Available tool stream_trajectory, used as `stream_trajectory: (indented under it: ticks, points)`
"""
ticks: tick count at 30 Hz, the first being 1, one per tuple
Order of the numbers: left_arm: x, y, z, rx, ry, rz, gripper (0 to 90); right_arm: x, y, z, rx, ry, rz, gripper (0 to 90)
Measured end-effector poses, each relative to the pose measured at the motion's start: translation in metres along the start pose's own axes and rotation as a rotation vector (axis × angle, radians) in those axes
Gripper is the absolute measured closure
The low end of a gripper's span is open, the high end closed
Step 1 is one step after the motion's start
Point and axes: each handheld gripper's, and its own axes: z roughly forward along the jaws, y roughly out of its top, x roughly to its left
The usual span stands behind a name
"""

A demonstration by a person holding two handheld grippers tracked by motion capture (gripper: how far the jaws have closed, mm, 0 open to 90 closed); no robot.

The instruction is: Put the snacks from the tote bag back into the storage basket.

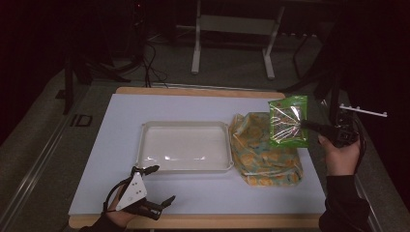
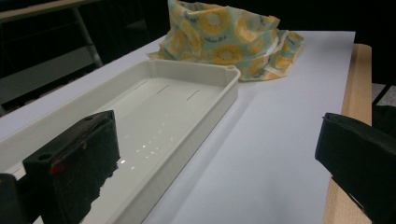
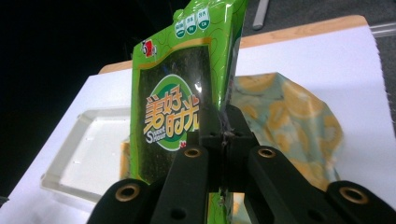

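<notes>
A green snack packet (image 1: 288, 121) hangs in the air above a yellow-patterned cloth bag (image 1: 263, 150), with my right gripper (image 1: 304, 124) shut on the packet's right edge. In the right gripper view the packet (image 3: 175, 100) stands upright, pinched between the closed jaws, and my right gripper (image 3: 223, 135) holds it above the bag (image 3: 289, 116). A shallow white tray (image 1: 184, 166) lies mid-table, nothing in it. My left gripper (image 1: 154, 186) rests open near the front left edge, just in front of the tray's near corner. In the left gripper view its jaws stand wide apart beside the tray (image 2: 215, 105).
A white sheet (image 1: 111, 159) covers the wooden tabletop (image 1: 193, 221). Beyond the table stand a metal frame (image 1: 232, 29) and cables on a dark floor. A white bracket (image 1: 362, 111) juts out at the right, close to my right hand.
</notes>
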Motion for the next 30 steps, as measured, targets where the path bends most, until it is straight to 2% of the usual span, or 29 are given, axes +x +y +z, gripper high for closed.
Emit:
stream_trajectory:
  ticks: [7,10,19,27,30]
  points:
    - [0.000,0.000,0.000,-0.002,0.001,-0.001,0.3,0.022,0.009,0.007,-0.003,0.026,-0.031,89.1]
    - [0.000,0.000,0.000,-0.002,0.001,-0.001,0.3,0.027,0.011,0.009,-0.003,0.035,-0.036,89.1]
    - [-0.001,0.000,-0.001,-0.003,-0.001,-0.003,0.3,0.056,0.016,0.026,0.011,0.082,-0.068,89.1]
    - [-0.002,0.000,-0.001,-0.003,-0.002,-0.004,0.3,0.077,0.016,0.042,0.024,0.121,-0.080,89.1]
    - [-0.002,0.000,-0.001,-0.005,-0.003,-0.004,0.3,0.080,0.015,0.046,0.028,0.129,-0.083,89.0]
